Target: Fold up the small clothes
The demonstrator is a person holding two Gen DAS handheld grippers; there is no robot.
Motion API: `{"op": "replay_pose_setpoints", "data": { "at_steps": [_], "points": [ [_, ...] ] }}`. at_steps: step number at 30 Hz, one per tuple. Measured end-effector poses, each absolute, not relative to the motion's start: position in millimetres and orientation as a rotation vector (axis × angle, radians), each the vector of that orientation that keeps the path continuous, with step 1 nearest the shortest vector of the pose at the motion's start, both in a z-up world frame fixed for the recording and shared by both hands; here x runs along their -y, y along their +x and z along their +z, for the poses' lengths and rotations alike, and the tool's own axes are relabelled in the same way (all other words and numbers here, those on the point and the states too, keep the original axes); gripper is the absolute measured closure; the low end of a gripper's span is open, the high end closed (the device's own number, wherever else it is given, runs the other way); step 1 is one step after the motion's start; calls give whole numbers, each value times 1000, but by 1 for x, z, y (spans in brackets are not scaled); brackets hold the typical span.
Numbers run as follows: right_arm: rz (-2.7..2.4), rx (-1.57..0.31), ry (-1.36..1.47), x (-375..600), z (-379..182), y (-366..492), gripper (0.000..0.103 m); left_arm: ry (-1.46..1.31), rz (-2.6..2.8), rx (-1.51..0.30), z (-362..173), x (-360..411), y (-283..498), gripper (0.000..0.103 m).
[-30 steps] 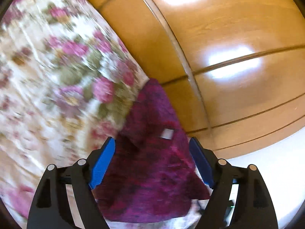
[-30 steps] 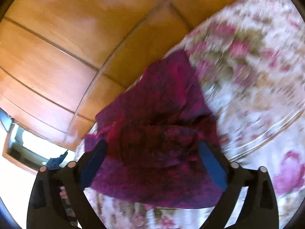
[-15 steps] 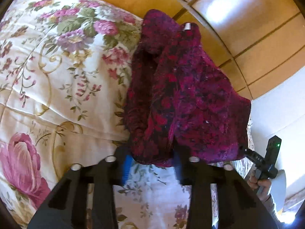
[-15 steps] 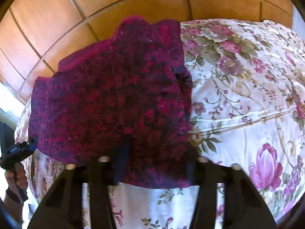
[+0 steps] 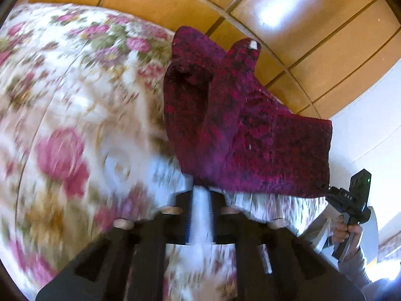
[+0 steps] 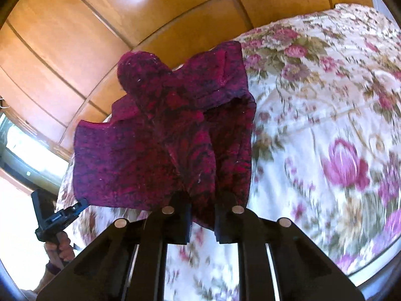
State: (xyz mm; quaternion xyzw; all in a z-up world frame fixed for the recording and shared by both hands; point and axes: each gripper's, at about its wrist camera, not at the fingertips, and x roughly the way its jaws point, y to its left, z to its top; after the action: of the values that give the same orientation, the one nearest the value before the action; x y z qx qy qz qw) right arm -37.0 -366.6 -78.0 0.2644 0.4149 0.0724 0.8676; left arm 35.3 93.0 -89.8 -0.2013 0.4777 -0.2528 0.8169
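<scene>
A small dark-magenta knitted garment [image 5: 240,125] hangs lifted above a floral bedspread [image 5: 75,125]. My left gripper [image 5: 200,190] is shut on its near edge, the cloth pinched between the jaws. In the right wrist view the same garment [image 6: 170,135] hangs bunched and creased, and my right gripper [image 6: 203,208] is shut on its other near corner. A white label shows at the garment's far tip [image 5: 253,45]. Each gripper shows at the edge of the other's view, the right gripper [image 5: 351,200] in the left wrist view and the left gripper [image 6: 55,215] in the right wrist view.
The floral bedspread [image 6: 325,125] covers the bed below. A wooden panelled wardrobe [image 5: 300,25] stands behind the bed, also in the right wrist view [image 6: 100,25]. A white wall [image 5: 363,130] is at the right, a bright window [image 6: 22,150] at the left.
Both grippers went from open around the garment to shut on its near edge, then lifted it off the bedspread. The cloth now hangs between them.
</scene>
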Motion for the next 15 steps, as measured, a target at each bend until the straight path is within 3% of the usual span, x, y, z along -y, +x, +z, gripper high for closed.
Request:
{"op": "replay_pose_setpoints", "data": {
  "at_steps": [6, 10, 12, 13, 15],
  "points": [
    [174, -942, 545, 354, -86, -73, 92, -456, -468, -1071, -103, -122, -15, 103],
    [121, -974, 539, 357, -102, -62, 92, -429, -432, -990, -87, -126, -4, 101],
    [105, -979, 519, 354, -105, -56, 91, -384, -420, -939, -70, -122, 10, 66],
    [102, -979, 517, 355, -106, -54, 91, -369, -416, -920, -65, -120, 15, 41],
    [98, -977, 517, 356, -105, -54, 90, -342, -422, -875, -58, -112, 31, 36]
  ]
}}
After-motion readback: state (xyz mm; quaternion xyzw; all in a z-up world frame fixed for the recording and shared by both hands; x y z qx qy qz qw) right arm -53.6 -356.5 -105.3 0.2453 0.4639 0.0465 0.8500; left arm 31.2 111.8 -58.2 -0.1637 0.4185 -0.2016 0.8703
